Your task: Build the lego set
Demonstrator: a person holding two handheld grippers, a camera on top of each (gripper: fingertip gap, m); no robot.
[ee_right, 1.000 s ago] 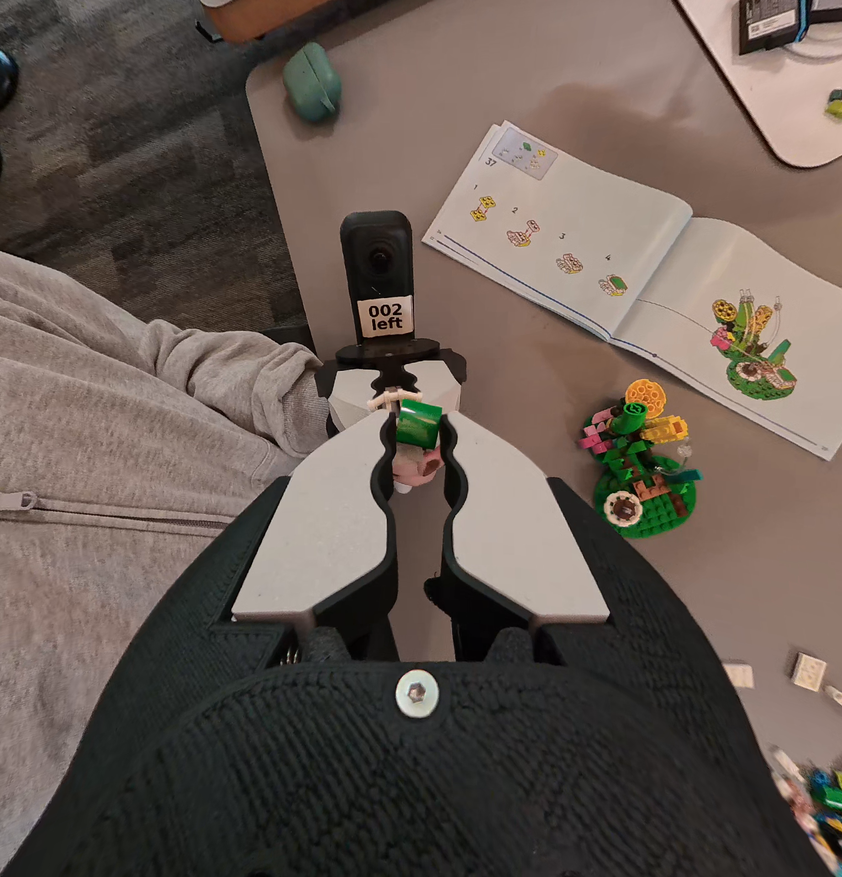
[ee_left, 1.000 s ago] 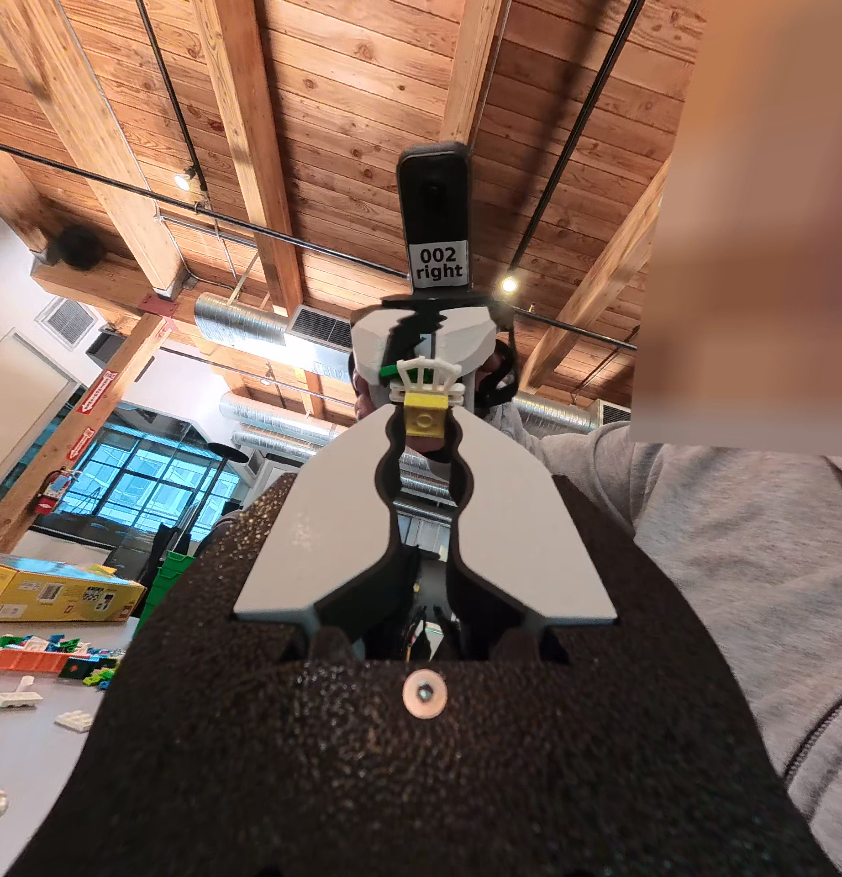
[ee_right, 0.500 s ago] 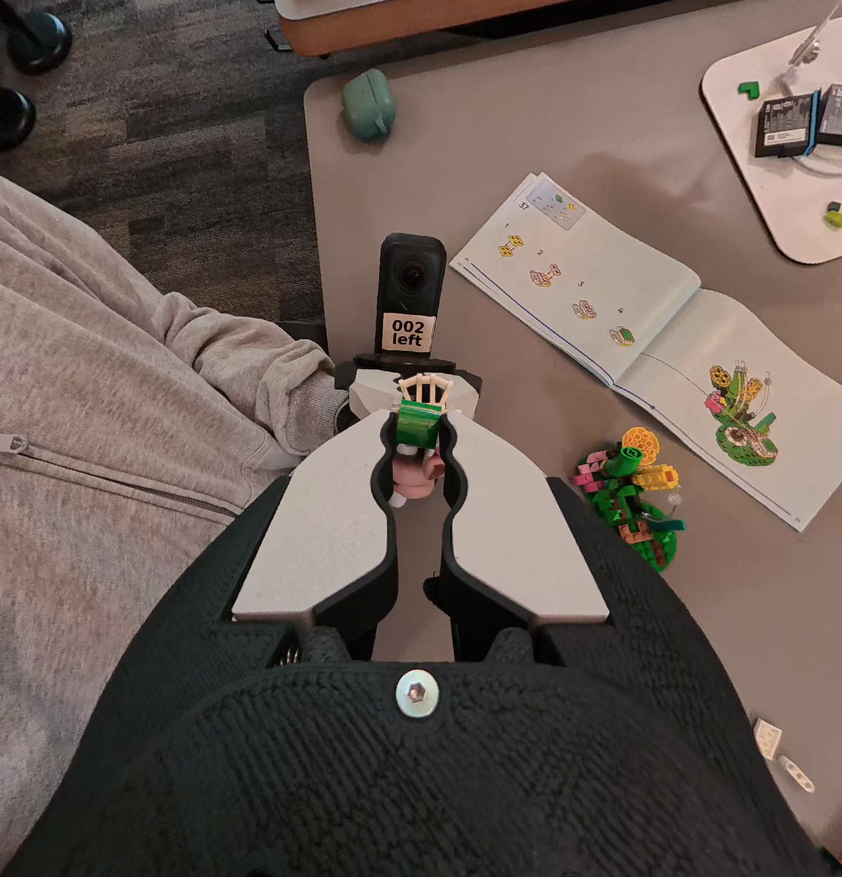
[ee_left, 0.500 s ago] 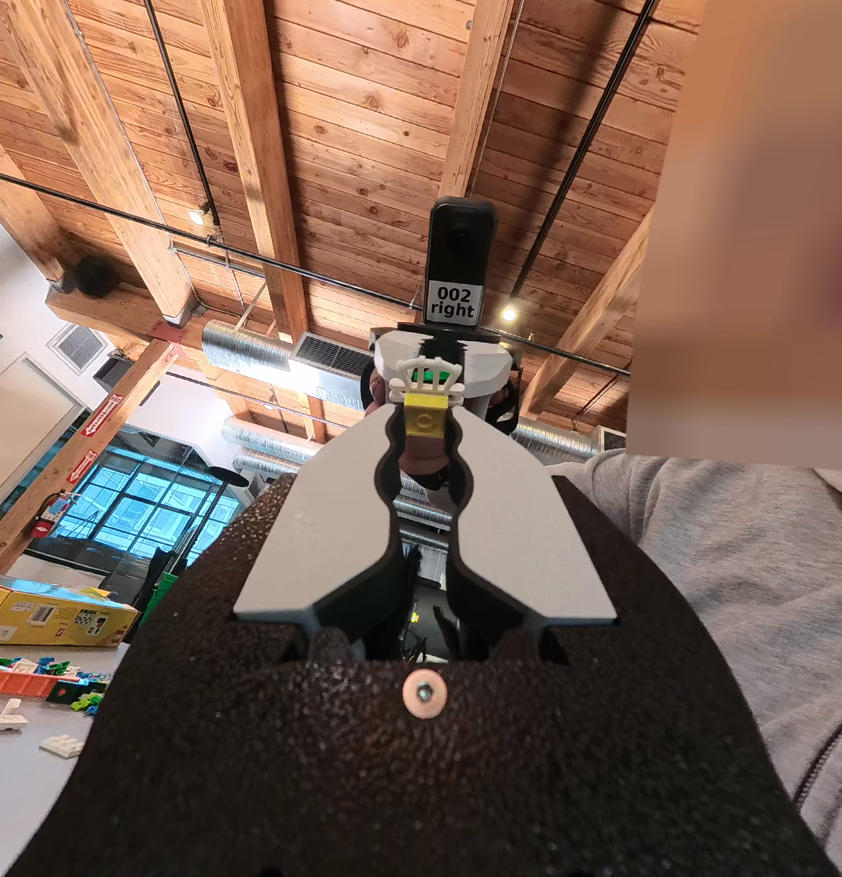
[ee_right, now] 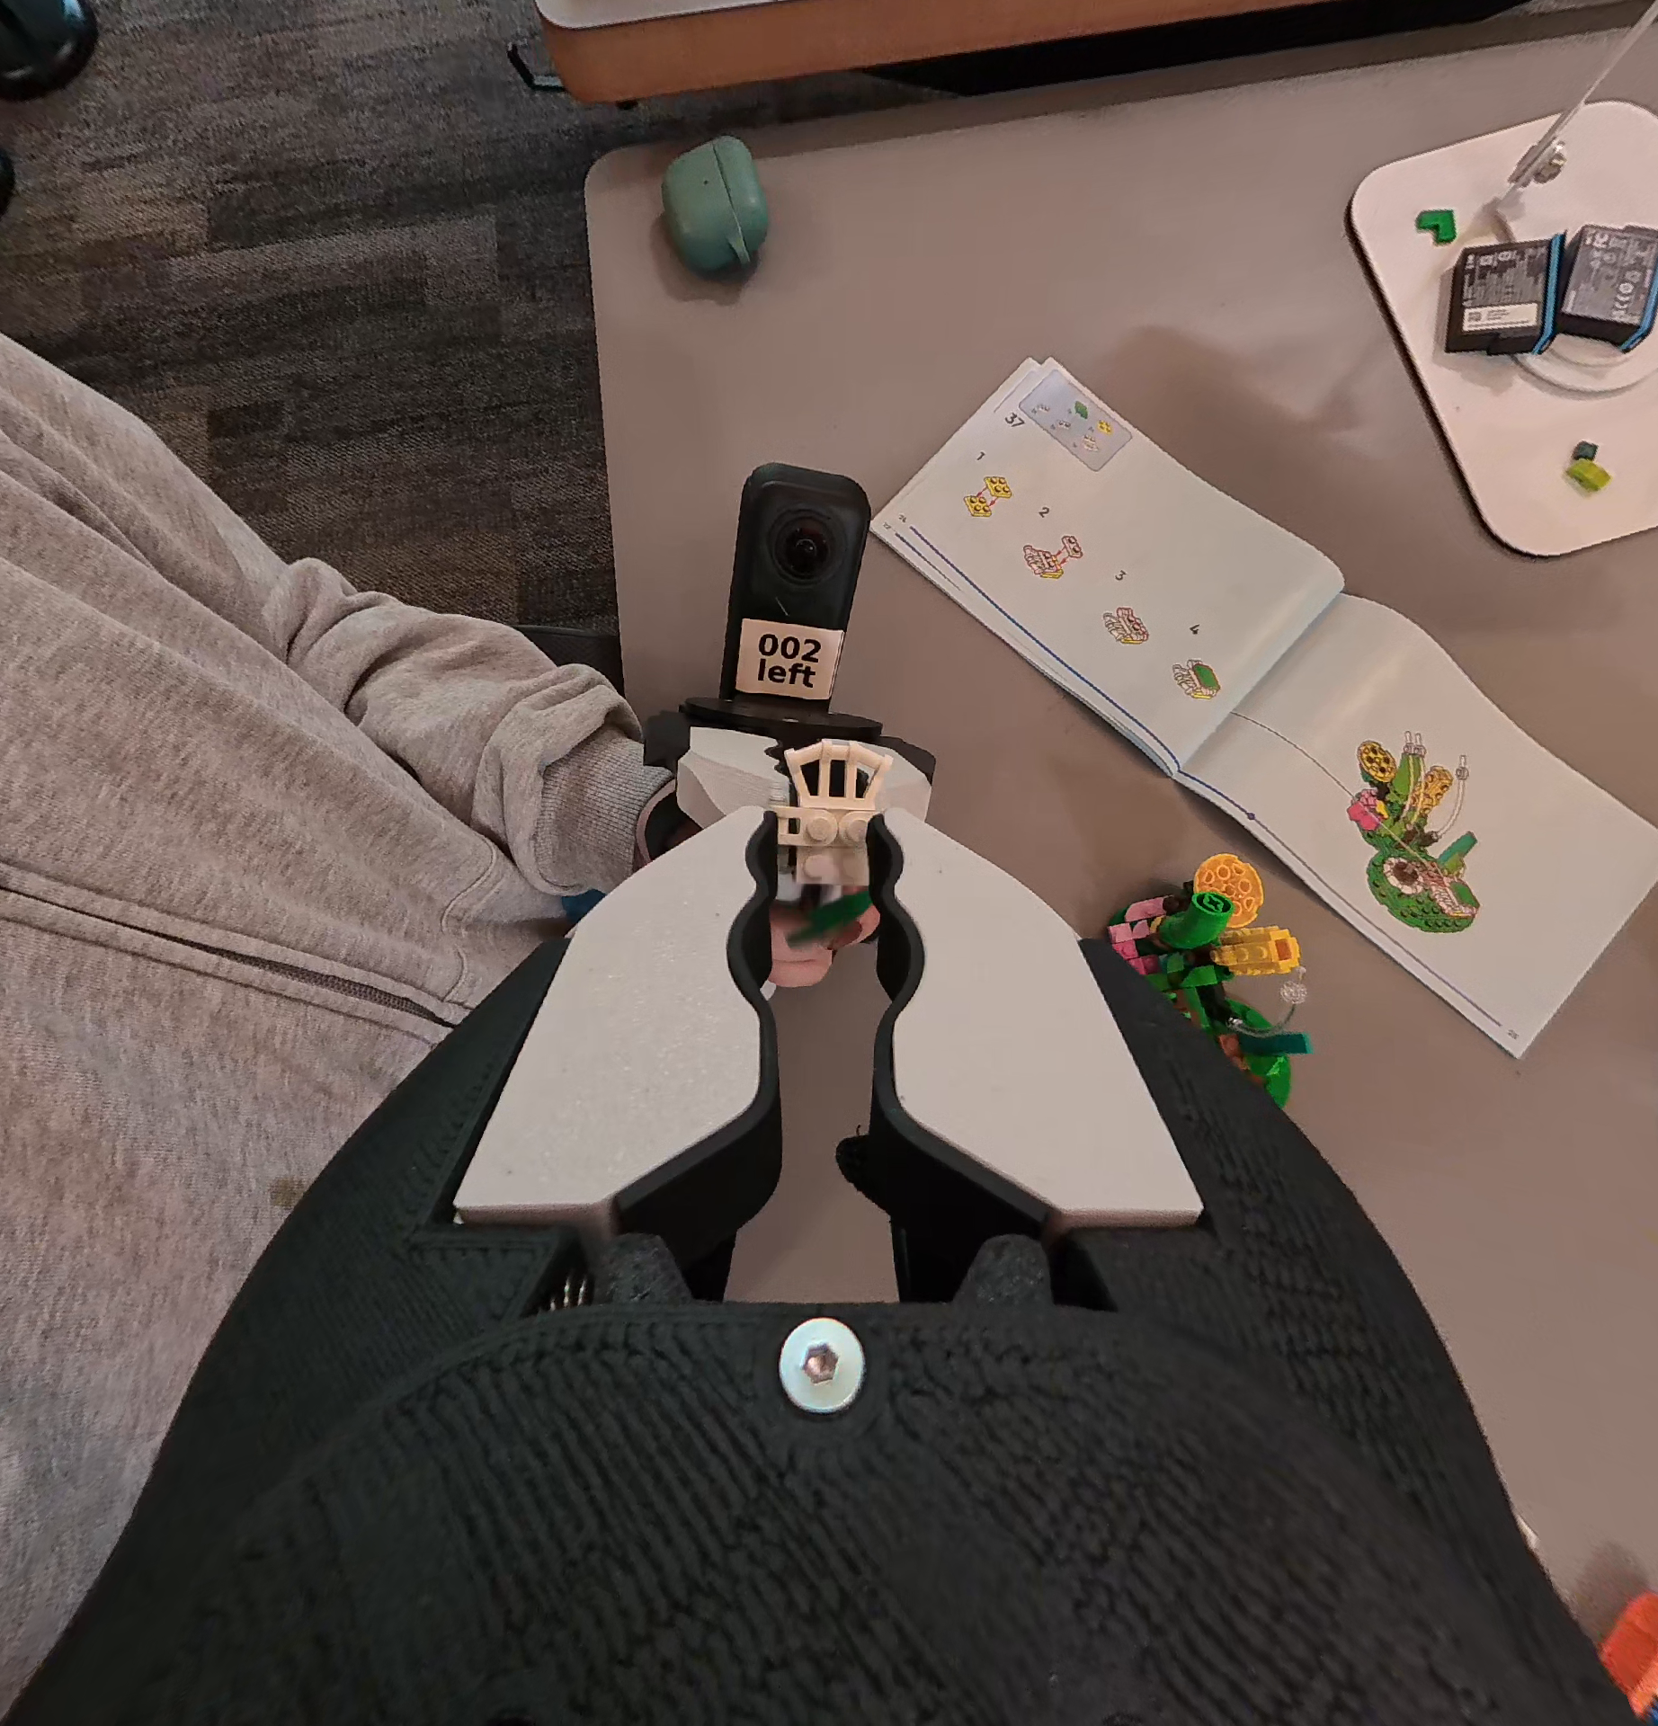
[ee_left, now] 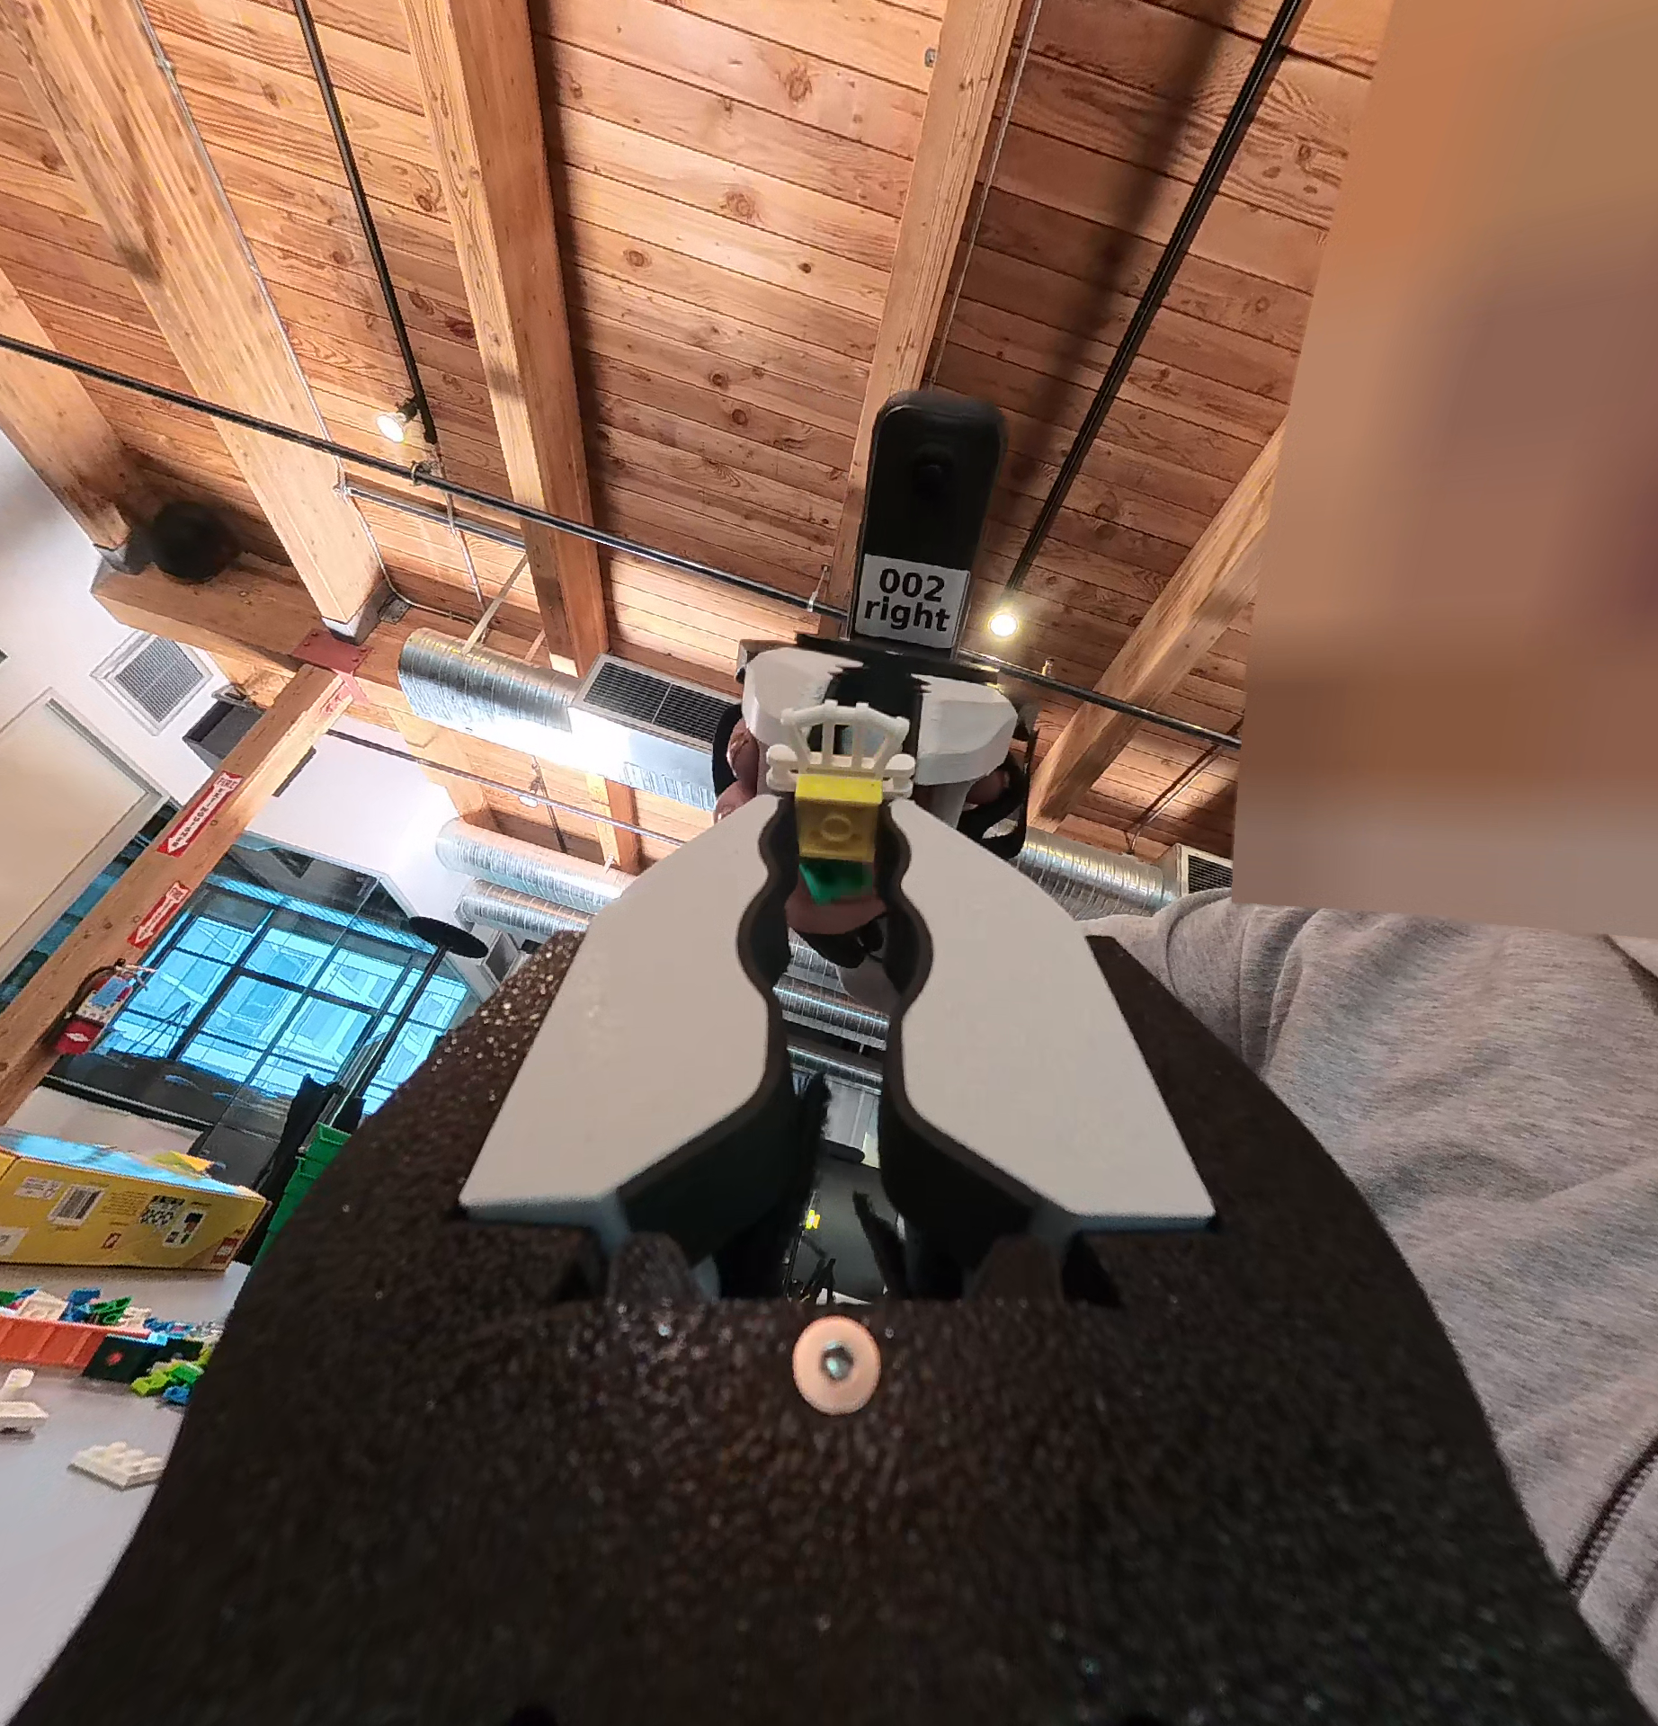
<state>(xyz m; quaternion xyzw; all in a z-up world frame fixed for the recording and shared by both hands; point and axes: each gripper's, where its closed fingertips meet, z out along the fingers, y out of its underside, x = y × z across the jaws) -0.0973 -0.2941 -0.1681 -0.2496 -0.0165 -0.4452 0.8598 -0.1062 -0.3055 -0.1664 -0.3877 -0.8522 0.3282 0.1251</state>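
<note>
My left gripper (ee_left: 836, 814) points up and is shut on a small sub-assembly: a yellow plate (ee_left: 836, 831) carrying a white fence-like piece (ee_left: 839, 747). My right gripper (ee_right: 822, 836) meets it tip to tip, and its fingertips close around the white studded end (ee_right: 821, 831) of the same sub-assembly. A small green piece (ee_right: 830, 915) is blurred and tilted just below the tips, touching neither finger; it also shows in the left wrist view (ee_left: 830, 880). The part-built flower model (ee_right: 1208, 971) stands on the table beside the open instruction booklet (ee_right: 1180, 598).
A teal case (ee_right: 716, 201) lies near the table's corner. A white tray (ee_right: 1554, 448) holds two black batteries (ee_right: 1563, 290) and small green bricks. Loose bricks (ee_left: 69, 1326) and a yellow box (ee_left: 87, 1205) lie at the left. A person's grey sleeve (ee_right: 433, 710) is close by. Only a small space, under 4 cm, lies between the two pairs of fingers. The part-built flower model (ee_right: 1208, 971) lies around 20 cm away from my left fingertips.
The green piece has left the right gripper's tips and now sits blurred below them. The white studs now show between those tips. Both grippers rose away from the table.
</note>
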